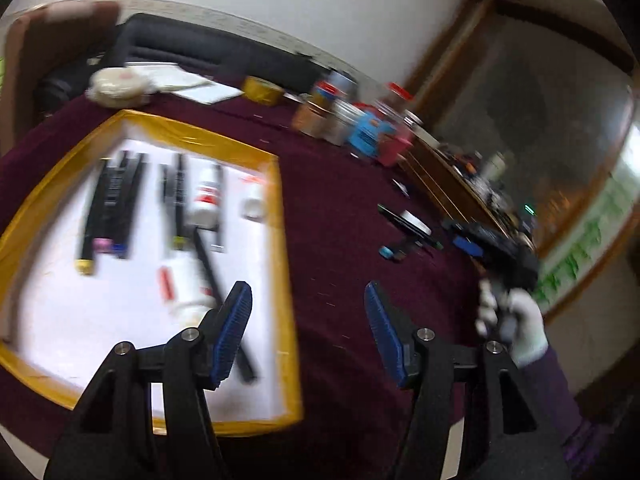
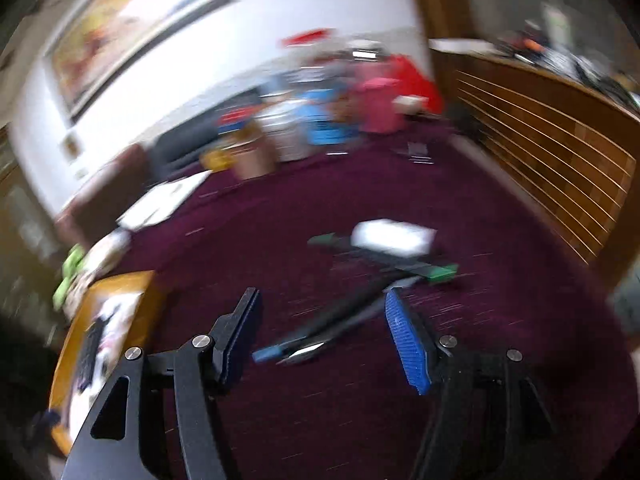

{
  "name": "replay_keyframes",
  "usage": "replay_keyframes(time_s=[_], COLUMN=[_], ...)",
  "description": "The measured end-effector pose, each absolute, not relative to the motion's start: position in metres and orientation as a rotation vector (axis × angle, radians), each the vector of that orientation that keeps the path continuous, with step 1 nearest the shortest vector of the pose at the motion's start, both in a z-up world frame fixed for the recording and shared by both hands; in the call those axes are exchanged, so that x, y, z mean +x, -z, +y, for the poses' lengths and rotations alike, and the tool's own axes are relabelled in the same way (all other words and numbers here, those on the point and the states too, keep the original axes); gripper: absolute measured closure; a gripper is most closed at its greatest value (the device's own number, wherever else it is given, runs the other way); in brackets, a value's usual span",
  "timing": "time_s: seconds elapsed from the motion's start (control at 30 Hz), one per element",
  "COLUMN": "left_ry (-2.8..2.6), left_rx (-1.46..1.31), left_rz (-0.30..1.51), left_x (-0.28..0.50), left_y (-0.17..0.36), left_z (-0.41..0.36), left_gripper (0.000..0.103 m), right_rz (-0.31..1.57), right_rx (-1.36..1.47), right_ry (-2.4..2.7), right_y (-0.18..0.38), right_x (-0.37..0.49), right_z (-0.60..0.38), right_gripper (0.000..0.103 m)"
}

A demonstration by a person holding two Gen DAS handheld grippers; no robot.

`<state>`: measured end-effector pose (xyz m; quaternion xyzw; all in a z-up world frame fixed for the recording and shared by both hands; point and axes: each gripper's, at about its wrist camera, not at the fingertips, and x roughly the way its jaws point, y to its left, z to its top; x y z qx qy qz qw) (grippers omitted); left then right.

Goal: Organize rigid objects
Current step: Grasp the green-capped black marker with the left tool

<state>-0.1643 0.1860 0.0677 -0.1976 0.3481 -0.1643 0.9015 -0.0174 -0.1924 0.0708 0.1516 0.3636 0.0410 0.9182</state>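
On the dark red cloth (image 1: 340, 208) sits a white tray with a yellow rim (image 1: 280, 216), and by the look of it the sorting is well under way. Several black pens (image 1: 112, 200) already lie in rough rows inside it, along with two white bottles with red labels (image 1: 204, 196) and a smaller white piece; one black pen lies slanted across the others near the front (not as tidy as the rest).

What remains, I would judge, is the small scatter well apart from the tray on the cloth: a black pen with a blue end (image 2: 312, 336), a dark bar with green ends (image 2: 384, 258) and a white block (image 2: 394, 236) lying across or just behind it. Blur makes finer detail hard to read.

The left gripper (image 1: 308, 308) hangs over the tray's right edge with its blue pads spread wide and nothing between them. The right gripper (image 2: 320, 312) is likewise spread wide and empty, low over the cloth, with the blue-ended pen lying between its fingers' line of sight, so that pen seems the likely next pick. A cluster of jars and boxes (image 1: 352, 120) stands at the far side, untouched.
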Motion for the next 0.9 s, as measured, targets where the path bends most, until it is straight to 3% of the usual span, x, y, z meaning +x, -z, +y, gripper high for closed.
replay_keyframes(time_s=[0.33,0.4,0.43,0.47,0.5,0.7,0.9], left_ry=[0.381,0.378,0.376,0.374,0.375,0.417,0.423], left_rx=[-0.301,-0.289,-0.288,-0.286,-0.283,-0.197,0.03], left_rz=[0.783,0.786,0.789,0.798,0.807,0.867,0.841], left_x=[-0.163,-0.162,-0.16,-0.157,-0.154,-0.125,-0.07], left_y=[-0.069,-0.07,-0.069,-0.067,-0.066,-0.064,-0.061], left_z=[0.137,0.132,0.129,0.125,0.123,0.088,0.023], left_gripper=[0.046,0.046,0.046,0.046,0.046,0.046,0.046], right_rz=[0.819,0.89,0.915,0.895,0.913,0.92,0.844], right_rx=[0.275,0.263,0.252,0.226,0.226,0.378,0.472], right_ry=[-0.046,-0.102,-0.136,-0.155,-0.191,-0.607,-0.549], right_y=[-0.044,-0.03,-0.024,-0.024,-0.02,-0.001,-0.002], right_x=[0.063,0.07,0.067,0.062,0.061,0.035,0.033], right_z=[-0.224,-0.211,-0.206,-0.199,-0.195,-0.177,-0.203], right_gripper=[0.045,0.061,0.077,0.087,0.09,0.09,0.09])
